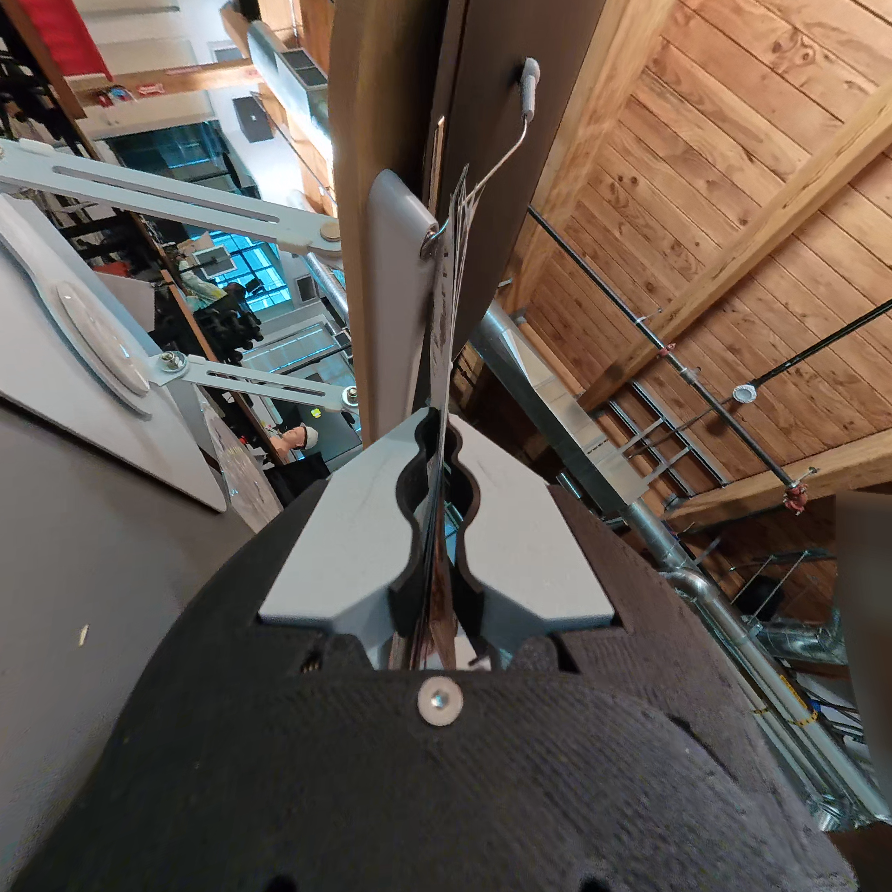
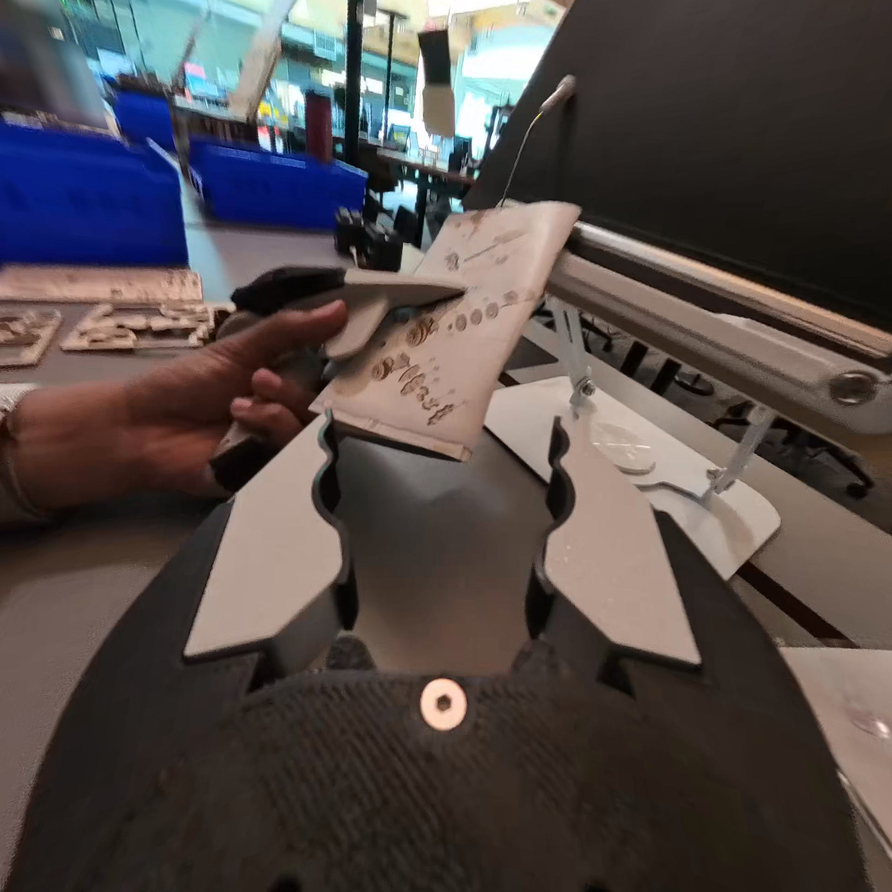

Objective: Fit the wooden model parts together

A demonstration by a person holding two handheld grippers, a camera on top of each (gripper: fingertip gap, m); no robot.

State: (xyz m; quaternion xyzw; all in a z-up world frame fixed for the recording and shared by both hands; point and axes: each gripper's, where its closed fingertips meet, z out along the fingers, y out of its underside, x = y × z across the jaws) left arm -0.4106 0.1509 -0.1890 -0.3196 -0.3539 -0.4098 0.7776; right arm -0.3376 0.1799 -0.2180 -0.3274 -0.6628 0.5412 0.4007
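My left gripper (image 1: 441, 434) is shut on a thin printed booklet (image 1: 446, 299), seen edge-on and running up between the jaws. In the right wrist view a hand (image 2: 193, 400) holds that left gripper (image 2: 405, 313), which is clamped on the booklet's (image 2: 458, 347) left edge, and the booklet tilts in the air in front of a stand. My right gripper (image 2: 441, 434) is open and empty, with its fingertips just below the booklet's lower edge. Flat wooden part sheets (image 2: 135, 328) lie on the table at the far left.
A stand with a dark board (image 2: 724, 120), a grey ledge (image 2: 675, 309) and a wire clip (image 2: 555, 94) stands on a white base plate (image 2: 675, 521) at the right. Blue bins (image 2: 87, 202) stand at the back left. The board (image 1: 482, 96) rises close ahead in the left wrist view. The grippers' ends are close to 9 centimetres from one another.
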